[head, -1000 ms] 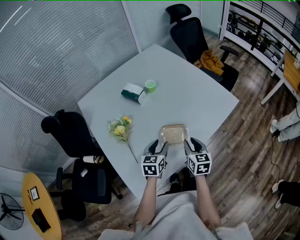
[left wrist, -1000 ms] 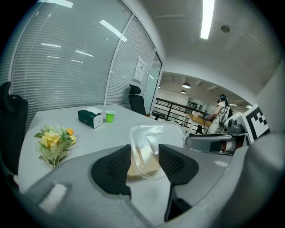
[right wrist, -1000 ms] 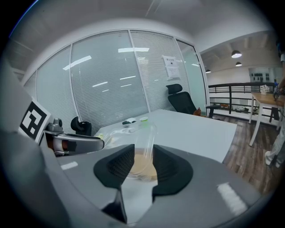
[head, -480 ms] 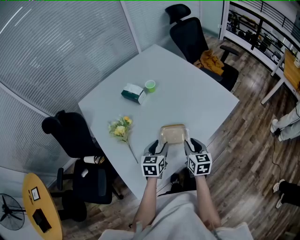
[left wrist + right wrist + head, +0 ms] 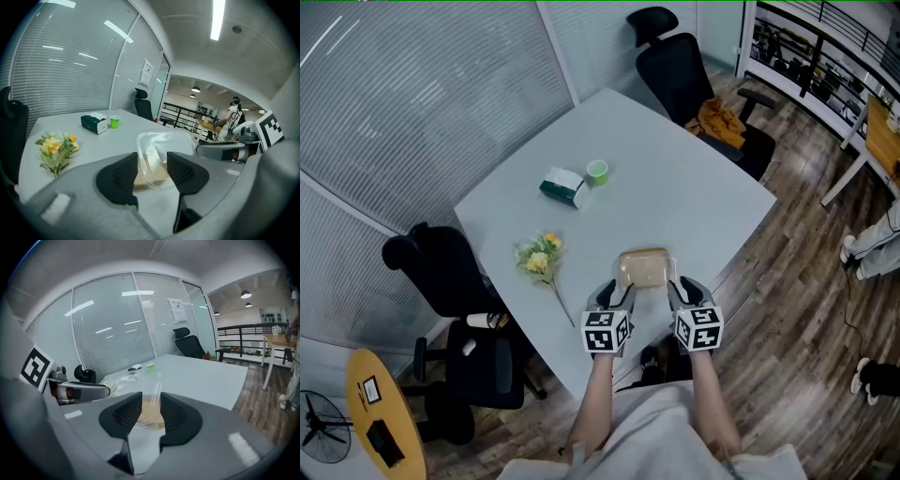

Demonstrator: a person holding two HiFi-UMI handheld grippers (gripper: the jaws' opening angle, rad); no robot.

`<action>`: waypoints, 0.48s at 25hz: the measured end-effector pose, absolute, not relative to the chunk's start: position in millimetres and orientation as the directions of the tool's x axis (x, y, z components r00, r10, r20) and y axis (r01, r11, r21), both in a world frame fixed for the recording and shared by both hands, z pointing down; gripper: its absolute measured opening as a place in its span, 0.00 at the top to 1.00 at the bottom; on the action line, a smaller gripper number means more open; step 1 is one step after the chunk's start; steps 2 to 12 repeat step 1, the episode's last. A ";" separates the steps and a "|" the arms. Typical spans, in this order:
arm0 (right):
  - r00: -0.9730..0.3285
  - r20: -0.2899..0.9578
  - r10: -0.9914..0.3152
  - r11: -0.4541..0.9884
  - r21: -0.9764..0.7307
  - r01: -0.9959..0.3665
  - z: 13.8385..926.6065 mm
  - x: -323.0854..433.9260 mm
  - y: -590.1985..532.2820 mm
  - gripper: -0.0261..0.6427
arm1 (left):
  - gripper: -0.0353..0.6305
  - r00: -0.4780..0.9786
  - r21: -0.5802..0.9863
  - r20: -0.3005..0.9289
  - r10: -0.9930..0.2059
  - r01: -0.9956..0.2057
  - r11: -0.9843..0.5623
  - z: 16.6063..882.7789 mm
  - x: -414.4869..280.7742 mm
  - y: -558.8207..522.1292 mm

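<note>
from my seat i see both grippers closed in on the clear plastic container, which sits close to the near edge of the white table, right in front of the person. something tan lies inside it.

the left gripper has the container's left near corner between its jaws; in the left gripper view the left gripper stands at a middling gap, both black pads against the container, so i read it as gripping. the right gripper is on the opposite side. in the right gripper view the right gripper is narrow, its pads pinched on the container's thin clear wall, seen edge-on. i cannot tell whether the container rests on the table or is lifted just off it.

left of the container, apart from it, lies a bunch of yellow flowers with its stem pointing toward the table's near edge. farther across the table a dark green tissue box lies just beside a small green cup.

one black office chair stands at the far corner with an orange cloth on its seat; another black chair stands at the left side. in the left gripper view a person stands in the background.
</note>
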State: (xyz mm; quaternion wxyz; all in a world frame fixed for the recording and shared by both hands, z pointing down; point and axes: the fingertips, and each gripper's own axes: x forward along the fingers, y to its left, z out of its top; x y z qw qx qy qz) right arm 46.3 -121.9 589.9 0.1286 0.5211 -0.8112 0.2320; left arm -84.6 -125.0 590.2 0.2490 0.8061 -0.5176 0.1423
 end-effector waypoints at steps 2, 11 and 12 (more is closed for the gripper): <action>-0.424 0.450 -0.786 0.350 -0.243 -0.905 589.8 46.5 -122.4 0.78 | 0.65 0.424 0.254 0.487 -0.763 -0.905 -0.341 590.2 -84.4 -125.5; -0.424 0.450 -0.786 0.350 -0.243 -0.905 589.8 46.5 -122.4 0.78 | 0.65 0.424 0.254 0.487 -0.763 -0.905 -0.341 590.2 -84.4 -125.5; -0.424 0.450 -0.786 0.350 -0.243 -0.905 589.8 46.5 -122.4 0.78 | 0.65 0.424 0.254 0.487 -0.763 -0.905 -0.341 590.2 -84.4 -125.5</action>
